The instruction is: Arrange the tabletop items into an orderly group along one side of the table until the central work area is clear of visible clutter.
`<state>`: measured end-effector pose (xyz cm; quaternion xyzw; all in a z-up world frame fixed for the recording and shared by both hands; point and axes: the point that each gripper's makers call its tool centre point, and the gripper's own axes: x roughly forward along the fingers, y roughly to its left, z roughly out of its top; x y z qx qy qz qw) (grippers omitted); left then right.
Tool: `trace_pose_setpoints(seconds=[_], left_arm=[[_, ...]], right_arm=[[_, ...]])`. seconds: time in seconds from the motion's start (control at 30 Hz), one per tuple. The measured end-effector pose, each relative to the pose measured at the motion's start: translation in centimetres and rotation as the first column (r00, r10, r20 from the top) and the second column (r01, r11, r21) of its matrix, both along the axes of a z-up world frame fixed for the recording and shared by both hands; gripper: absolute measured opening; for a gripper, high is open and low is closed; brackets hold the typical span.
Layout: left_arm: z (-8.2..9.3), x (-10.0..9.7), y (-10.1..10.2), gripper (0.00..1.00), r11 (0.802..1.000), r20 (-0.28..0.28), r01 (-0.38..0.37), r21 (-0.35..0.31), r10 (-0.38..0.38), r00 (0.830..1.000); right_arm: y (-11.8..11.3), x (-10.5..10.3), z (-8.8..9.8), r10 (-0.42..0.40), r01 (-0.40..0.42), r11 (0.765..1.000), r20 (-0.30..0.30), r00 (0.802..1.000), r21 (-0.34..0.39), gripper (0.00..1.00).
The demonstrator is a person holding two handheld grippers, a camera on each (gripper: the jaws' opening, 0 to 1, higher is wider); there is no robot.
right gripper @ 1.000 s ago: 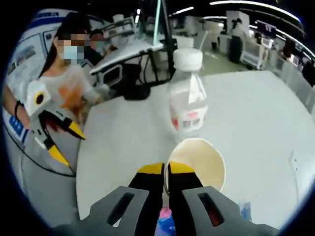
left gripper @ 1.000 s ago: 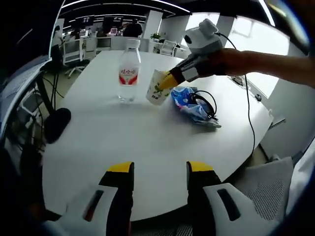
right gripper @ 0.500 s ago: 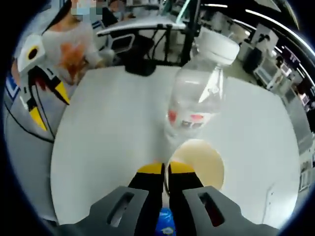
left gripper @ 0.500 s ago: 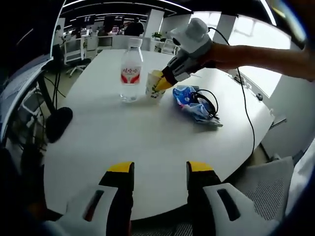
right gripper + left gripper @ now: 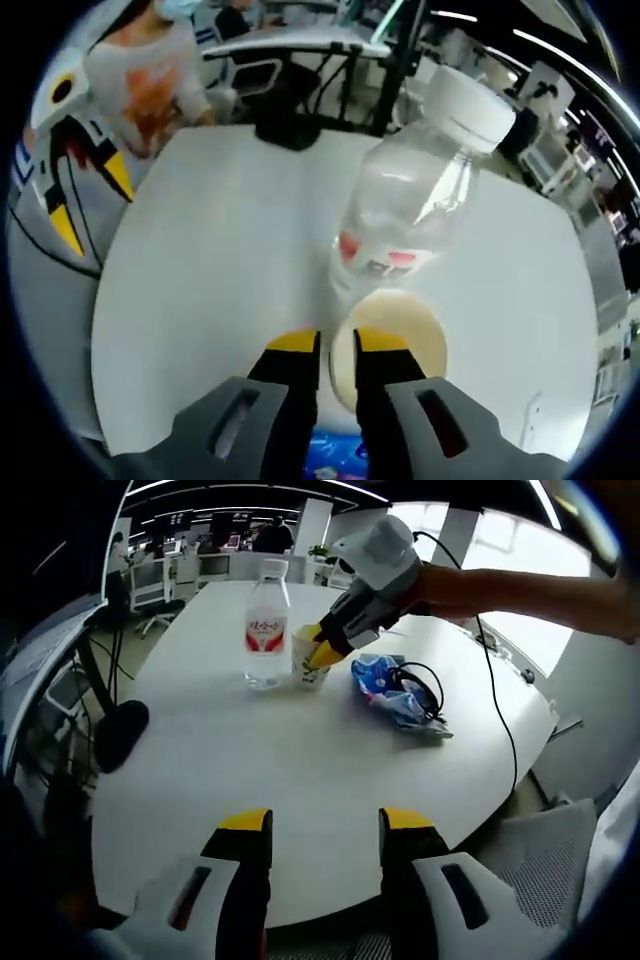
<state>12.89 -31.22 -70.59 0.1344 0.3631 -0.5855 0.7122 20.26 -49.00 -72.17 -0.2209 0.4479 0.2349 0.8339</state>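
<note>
My right gripper [image 5: 335, 345] pinches the paper cup's [image 5: 395, 340] rim beside the water bottle [image 5: 405, 215]; my left gripper [image 5: 325, 825] hangs spread at the desk's [image 5: 300, 780] near edge.

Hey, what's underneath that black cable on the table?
The black cable lies coiled on a blue crinkled packet, which rests on the white table beside the paper cup. The coil covers part of the packet, so anything beneath that part cannot be seen.

Paper cup [image 5: 311, 666]: upper rim hidden behind right tongs [image 5: 314, 652] in left gripper view; contact with water bottle [image 5: 265, 626] beside it unclear. Bottle label print too small to read. Blue packet [image 5: 383, 692] right of cup, partly under black cable [image 5: 420, 688]; contents unreadable. Right gripper view: packet [image 5: 328, 466] cut off behind tongs.
</note>
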Motion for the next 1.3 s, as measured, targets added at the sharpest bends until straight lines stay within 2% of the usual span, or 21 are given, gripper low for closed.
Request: trace_pose_setpoints(seconds=[0.1, 0.2, 0.43, 0.6, 0.8, 0.9, 1.03, 1.27, 1.3], left_arm=[[0.0, -0.2, -0.1, 0.42, 1.0, -0.001, 0.002, -0.001, -0.002, 1.0], [0.1, -0.4, -0.3, 0.42, 1.0, 0.001, 0.007, -0.003, -0.007, 1.0], [0.3, -0.9, -0.8, 0.42, 1.0, 0.003, 0.022, -0.011, -0.022, 1.0], [0.5, -1.2, -0.9, 0.42, 0.999, 0.007, 0.033, -0.015, -0.033, 0.999], [0.7, -2.0, -1.0, 0.42, 0.999, 0.009, 0.049, -0.018, -0.049, 0.999], [0.8, -2.4, -1.2, 0.42, 0.998, 0.007, 0.055, -0.022, -0.055, 0.998], [0.9, -3.0, -1.4, 0.42, 0.998, 0.007, 0.065, -0.022, -0.064, 0.998], [1.7, -3.5, -2.2, 0.42, 0.997, 0.019, 0.068, -0.034, -0.067, 0.998], [1.8, -3.6, -2.4, 0.42, 0.997, 0.022, 0.067, -0.037, -0.067, 0.998]], right_arm=[[-0.1, -0.4, 0.4, 0.003, -0.003, 1.0, 0.005, 1.0, 0.001, 0.14], [0.1, -0.6, 1.3, -0.01, 0.01, 1.0, 0.042, 0.999, 0.007, 0.16], [-0.4, -0.8, 2.6, -0.024, 0.024, 1.0, 0.086, 0.996, -0.001, 0.23], [-0.5, -1.0, 4.3, -0.056, 0.052, 0.998, 0.128, 0.99, 0.032, 0.25], [-0.3, -2.3, 6.2, -0.083, 0.071, 0.994, 0.169, 0.982, 0.078, 0.27], [-0.3, -3.3, 6.7, -0.15, 0.124, 0.98, 0.164, 0.975, 0.157, 0.31], [-1.1, -4.7, 7.5, -0.246, 0.198, 0.949, 0.181, 0.952, 0.244, 0.32], [-3.3, -7.8, 7.7, -0.377, 0.307, 0.893, 0.173, 0.91, 0.327, 0.32], [-3.7, -8.5, 7.8, -0.404, 0.329, 0.879, 0.17, 0.899, 0.346, 0.32]])
